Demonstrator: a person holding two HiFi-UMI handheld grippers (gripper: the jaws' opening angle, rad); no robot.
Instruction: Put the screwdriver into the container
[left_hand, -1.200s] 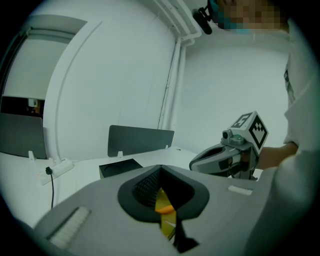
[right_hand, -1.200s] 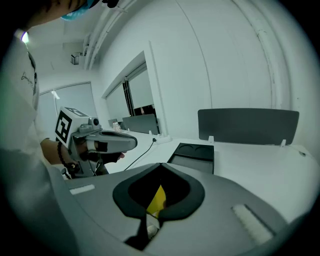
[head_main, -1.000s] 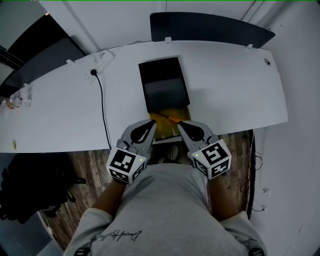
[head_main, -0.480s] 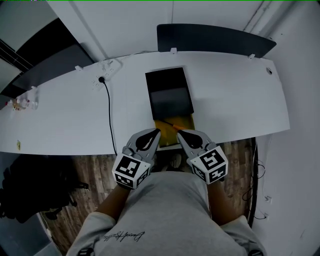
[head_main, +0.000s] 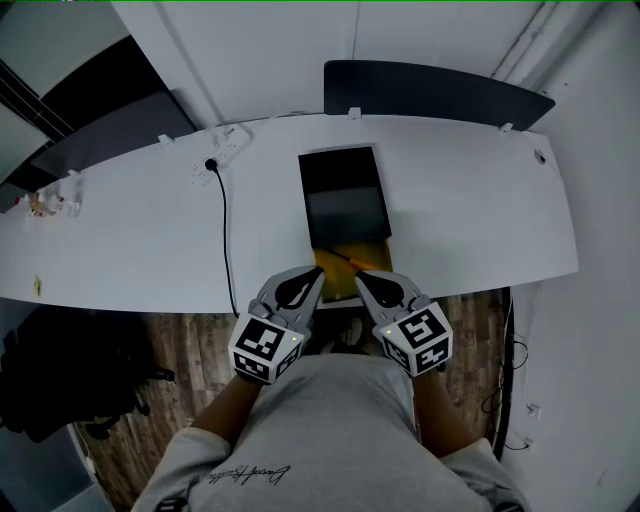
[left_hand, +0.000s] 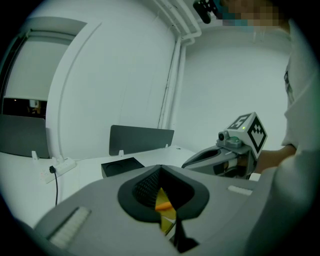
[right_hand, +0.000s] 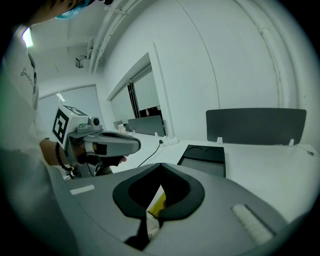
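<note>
No legible wording appears anywhere in the scene. A cursive print on the person's grey shirt (head_main: 245, 470) is too small to read. The cubes (head_main: 265, 348) on the left gripper (head_main: 316, 274) and right gripper (head_main: 360, 278) carry only black-and-white square markers.

White tabletop (head_main: 480, 210); black container (head_main: 345, 190); yellow sheet (head_main: 333, 274); orange screwdriver (head_main: 364, 264). Grey left tool (head_main: 318, 272) and right tool (head_main: 359, 276), with black-and-white patterned marker cubes (head_main: 262, 347). Brown wood-grain floor (head_main: 180, 340).
</note>
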